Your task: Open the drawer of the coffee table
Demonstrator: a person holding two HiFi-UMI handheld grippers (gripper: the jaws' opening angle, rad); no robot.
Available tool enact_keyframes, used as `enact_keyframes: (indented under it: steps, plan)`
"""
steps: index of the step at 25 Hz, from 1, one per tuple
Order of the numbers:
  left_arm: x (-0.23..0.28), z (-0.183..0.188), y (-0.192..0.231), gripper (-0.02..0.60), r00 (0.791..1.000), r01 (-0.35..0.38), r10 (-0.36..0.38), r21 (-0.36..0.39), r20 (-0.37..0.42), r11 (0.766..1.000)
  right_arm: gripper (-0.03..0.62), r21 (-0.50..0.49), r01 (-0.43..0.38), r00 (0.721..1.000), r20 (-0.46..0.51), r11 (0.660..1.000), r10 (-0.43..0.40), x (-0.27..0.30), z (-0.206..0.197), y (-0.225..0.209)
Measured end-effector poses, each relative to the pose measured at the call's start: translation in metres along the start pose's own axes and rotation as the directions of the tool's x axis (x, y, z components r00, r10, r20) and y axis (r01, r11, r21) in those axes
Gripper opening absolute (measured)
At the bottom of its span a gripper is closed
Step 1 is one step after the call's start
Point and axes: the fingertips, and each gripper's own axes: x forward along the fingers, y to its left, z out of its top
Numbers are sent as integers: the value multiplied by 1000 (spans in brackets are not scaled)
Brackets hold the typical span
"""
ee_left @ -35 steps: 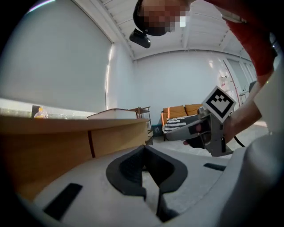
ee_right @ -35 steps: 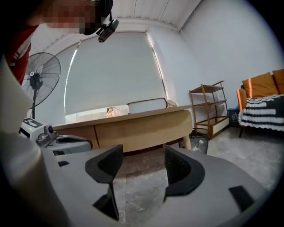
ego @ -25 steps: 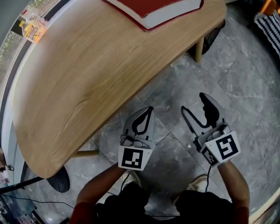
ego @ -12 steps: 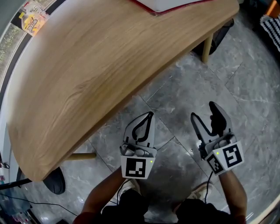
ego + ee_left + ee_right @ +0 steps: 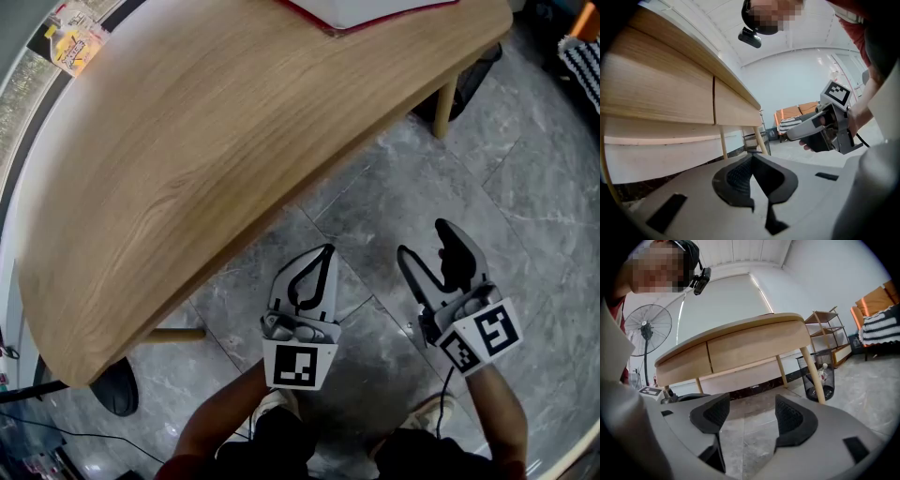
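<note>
Bench (image 5: 187, 141) lies ahead and to the left of both tongs; neither touches it. Left tongs (image 5: 325, 251): jaws pressed together, nothing held, hanging over the floor (image 5: 375, 206) just short of the bench edge. Drawer fronts (image 5: 754, 350): two, side by side under the bench top, both flush, facing the tongs. Right tongs (image 5: 423, 240): jaws apart, empty, beside the left tongs and farther from the bench. A wire bin (image 5: 828, 380) stands beyond them by a bench leg.
</note>
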Motion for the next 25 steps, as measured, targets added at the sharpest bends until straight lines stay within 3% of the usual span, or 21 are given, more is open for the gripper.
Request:
enact_keyframes:
  steps: [6, 10, 14, 18, 25]
  plan:
    - [-5, 0, 6, 6, 1000, -19, 19, -14, 5, 1000, 282, 154, -92, 995, 47, 984, 85, 18, 7, 11]
    - [-10, -2, 14, 6, 1000, -30, 30, -23, -5, 999, 282, 328, -171, 983, 127, 929, 136, 34, 19, 15]
    - [-12, 2, 23, 6, 999, -46, 47, -44, 10, 998, 282, 388, -224, 969, 188, 894, 162, 55, 35, 21]
    - [-14, 2, 26, 6, 999, -40, 40, -45, 8, 998, 282, 502, -307, 942, 281, 809, 183, 76, 49, 29]
    - [-19, -2, 31, 6, 999, -36, 38, -75, 16, 997, 282, 554, -455, 876, 420, 697, 239, 90, 69, 42]
